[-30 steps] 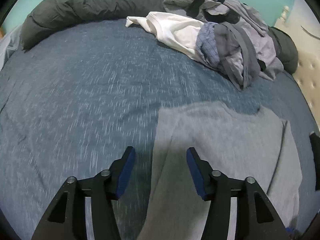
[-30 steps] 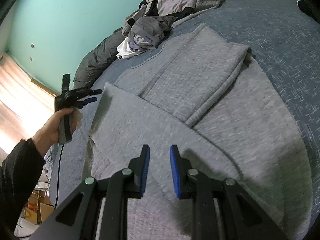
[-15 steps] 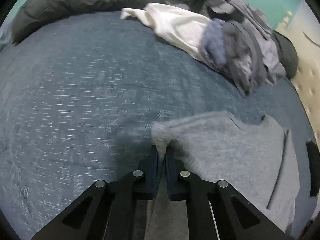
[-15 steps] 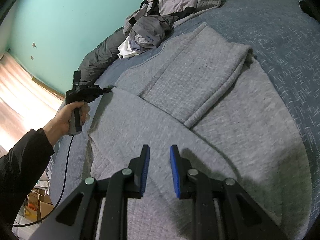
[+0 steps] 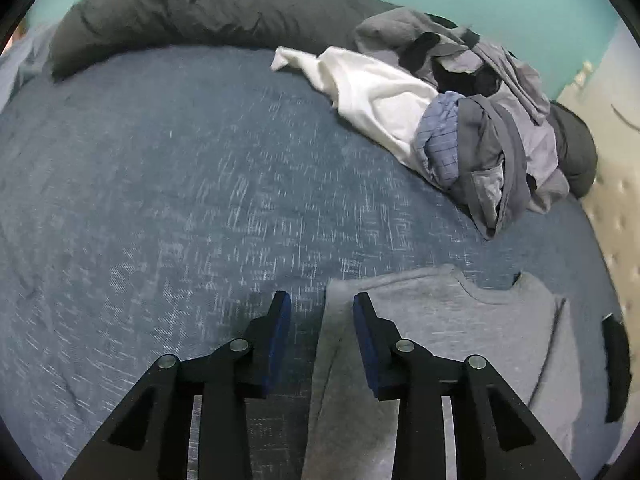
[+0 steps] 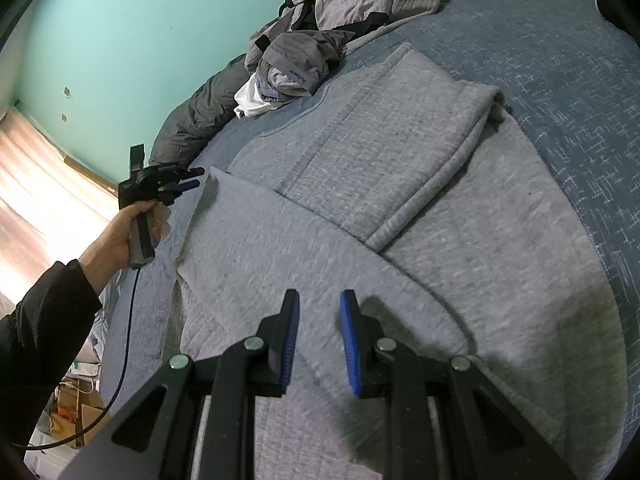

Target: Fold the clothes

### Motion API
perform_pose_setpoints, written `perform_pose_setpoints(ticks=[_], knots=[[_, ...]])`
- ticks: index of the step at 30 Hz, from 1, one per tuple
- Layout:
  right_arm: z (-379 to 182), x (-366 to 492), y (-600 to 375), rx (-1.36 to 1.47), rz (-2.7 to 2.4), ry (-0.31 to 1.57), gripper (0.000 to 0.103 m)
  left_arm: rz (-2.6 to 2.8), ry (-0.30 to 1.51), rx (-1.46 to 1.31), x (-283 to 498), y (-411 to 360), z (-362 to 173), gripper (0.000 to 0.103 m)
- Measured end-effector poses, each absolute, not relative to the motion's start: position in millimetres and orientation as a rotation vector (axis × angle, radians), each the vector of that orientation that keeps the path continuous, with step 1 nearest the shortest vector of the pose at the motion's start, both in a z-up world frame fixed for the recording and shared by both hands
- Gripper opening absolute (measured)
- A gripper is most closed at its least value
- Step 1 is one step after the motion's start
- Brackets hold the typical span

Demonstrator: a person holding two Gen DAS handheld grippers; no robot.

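A grey sweatshirt (image 6: 400, 200) lies flat on the blue bed cover (image 6: 560, 60), both sleeves folded in across its body. In the left wrist view its grey sweatshirt (image 5: 440, 320) shows the neckline and a folded corner. My left gripper (image 5: 320, 300) hovers over that corner's edge. Its jaws are opening and the pads do not press the cloth lying under the gap. From the right wrist view, the left gripper (image 6: 196, 178) sits just beside the corner, held by a hand (image 6: 124, 228). My right gripper (image 6: 320, 296) is open above the sweatshirt's lower part, with nothing between its fingers.
A pile of loose clothes (image 5: 460, 120), white, blue and grey, lies at the bed's far right. A dark rolled duvet (image 5: 180, 8) runs along the teal wall. A beige padded headboard (image 5: 616, 160) borders the right. Boxes (image 6: 76, 412) stand on the floor at the left.
The left gripper shut on the folded sweatshirt corner, moved it, then let go and spread its jaws; the corner now lies flat. The right gripper has not moved.
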State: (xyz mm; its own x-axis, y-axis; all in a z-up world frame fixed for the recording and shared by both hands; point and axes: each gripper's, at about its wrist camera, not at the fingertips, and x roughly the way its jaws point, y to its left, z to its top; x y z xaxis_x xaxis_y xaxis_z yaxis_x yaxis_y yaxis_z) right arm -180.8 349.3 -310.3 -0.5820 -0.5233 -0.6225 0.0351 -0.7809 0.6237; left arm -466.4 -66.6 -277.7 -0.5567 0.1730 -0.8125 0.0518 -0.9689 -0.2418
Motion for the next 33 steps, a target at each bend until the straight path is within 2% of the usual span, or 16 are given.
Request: perform_pose_setpoints(ticks=[2,4,9,12,14,17,21,27,33], knots=[[-310.2,-180.1,348.4,1.213,-2.397,-0.814,0.02,2.678,-0.324,-1.451,-470.3,-58.6,-275.0,0.04],[-310.2,-180.0,347.8,1.212,-2.396,-0.813,0.02,2.654,-0.294,-1.475,-476.5,-49.5,-277.3,0.053],[-310.8,-179.8,349.0,1.214,-2.395,-0.817,0.02,2.599,-0.292,-1.54,-490.1,-43.0,-297.3,0.052],[-311.3,-179.3,349.8,1.214,-2.394,-0.82,0.02,2.615,-0.324,-1.548,-494.5,-49.0,-302.9,0.021],[-311.7,-178.9,349.8,1.214,-2.395,-0.819,0.02,2.652,-0.323,-1.547,-497.2,-51.1,-305.2,0.015],[-313.9,-179.2,349.5,1.224,-2.392,-0.819,0.02,2.688,-0.324,-1.56,-499.7,-53.8,-309.1,0.014],[-313.0,-179.0,351.3,1.219,-2.401,-0.818,0.02,2.781,-0.35,-1.493,-492.2,-63.3,-289.6,0.018],[-310.3,-178.7,357.7,1.205,-2.424,-0.839,0.02,2.784,-0.384,-1.449,-456.4,-90.8,-250.9,0.035],[-292.1,-175.2,358.7,1.184,-2.444,-0.804,0.022,2.691,-0.314,-1.497,-376.2,-98.4,-221.4,0.041]])
